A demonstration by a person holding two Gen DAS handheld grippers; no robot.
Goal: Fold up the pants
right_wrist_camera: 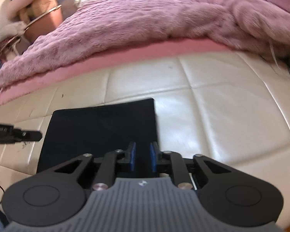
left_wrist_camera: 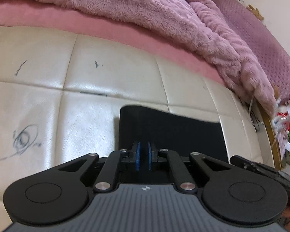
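1. We see the pants [right_wrist_camera: 100, 129] lying as a compact dark rectangle on the cream quilted bed [right_wrist_camera: 222, 106], its far edge straight and its corners square, well short of the pink fleece blanket [right_wrist_camera: 145, 23] heaped behind.
2. Our left claw [left_wrist_camera: 143, 155] hangs over the near left part of that rectangle, jaws drawn nearly together with only a thin gap between the blue pads and no cloth in it.
3. Our right claw [right_wrist_camera: 143, 155] hangs over the near right part, pads a little apart, likewise holding nothing.
4. We judge the folding to be at or near its end: both claws are free of the cloth and the bundle looks tidy.
5. Next, if one more fold is wanted, we must open both claws, pinch the near edge at two corners, and carry it evenly to the far edge; otherwise we simply draw away.
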